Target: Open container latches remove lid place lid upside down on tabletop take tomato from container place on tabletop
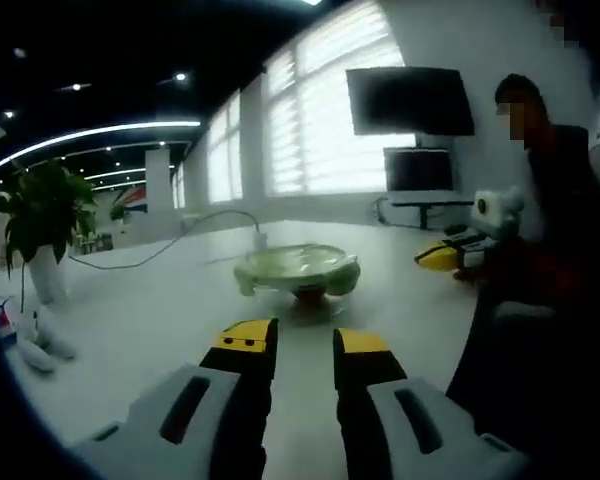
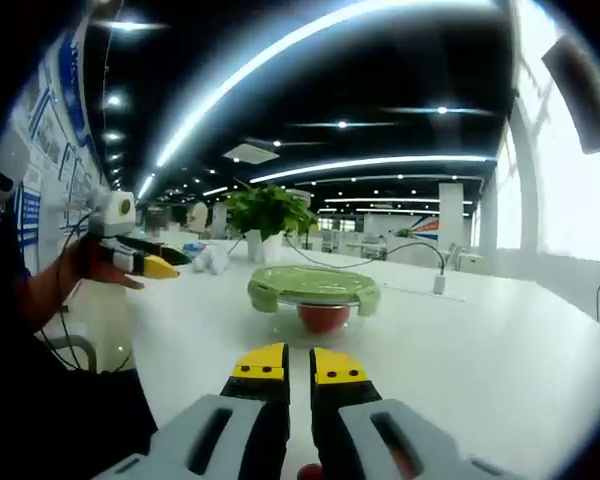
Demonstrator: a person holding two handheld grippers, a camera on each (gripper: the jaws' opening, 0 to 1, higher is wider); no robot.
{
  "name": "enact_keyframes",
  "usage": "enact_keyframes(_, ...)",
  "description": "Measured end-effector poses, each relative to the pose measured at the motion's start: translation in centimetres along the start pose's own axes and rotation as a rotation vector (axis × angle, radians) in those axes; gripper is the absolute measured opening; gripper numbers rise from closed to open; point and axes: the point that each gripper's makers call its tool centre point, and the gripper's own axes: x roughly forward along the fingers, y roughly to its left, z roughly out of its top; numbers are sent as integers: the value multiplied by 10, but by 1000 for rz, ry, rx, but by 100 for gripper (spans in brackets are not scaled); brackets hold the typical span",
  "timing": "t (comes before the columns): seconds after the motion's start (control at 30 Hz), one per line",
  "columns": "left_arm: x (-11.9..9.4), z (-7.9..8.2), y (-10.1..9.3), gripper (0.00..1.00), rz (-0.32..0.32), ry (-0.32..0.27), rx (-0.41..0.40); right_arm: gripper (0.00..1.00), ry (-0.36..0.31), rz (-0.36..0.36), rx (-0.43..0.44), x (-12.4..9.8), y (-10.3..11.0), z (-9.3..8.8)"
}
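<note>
A clear round container with a green latched lid (image 1: 296,262) (image 2: 313,284) stands on the white tabletop (image 1: 160,320) (image 2: 500,360). Through its wall a red tomato (image 1: 309,292) (image 2: 323,317) shows. My left gripper (image 1: 305,345) hovers short of the container, its yellow-tipped jaws a little apart and holding nothing; it also appears in the right gripper view, held in a hand at the left (image 2: 145,262). My right gripper (image 2: 300,366) points at the container from the other side, jaws nearly together and holding nothing; it appears in the left gripper view at the right (image 1: 450,257).
A potted plant (image 1: 42,215) (image 2: 268,215) stands on the table beyond the container. A cable with a white plug (image 1: 259,238) (image 2: 438,282) lies near it. Small white items (image 1: 30,340) lie by the pot. A person (image 1: 550,250) stands at the table's edge.
</note>
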Motion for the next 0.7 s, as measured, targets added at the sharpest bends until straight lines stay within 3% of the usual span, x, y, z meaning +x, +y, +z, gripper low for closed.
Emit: enact_keyframes(0.7, 1, -2, 1, 21, 18, 11, 10, 3, -8, -3, -4, 0, 1, 2)
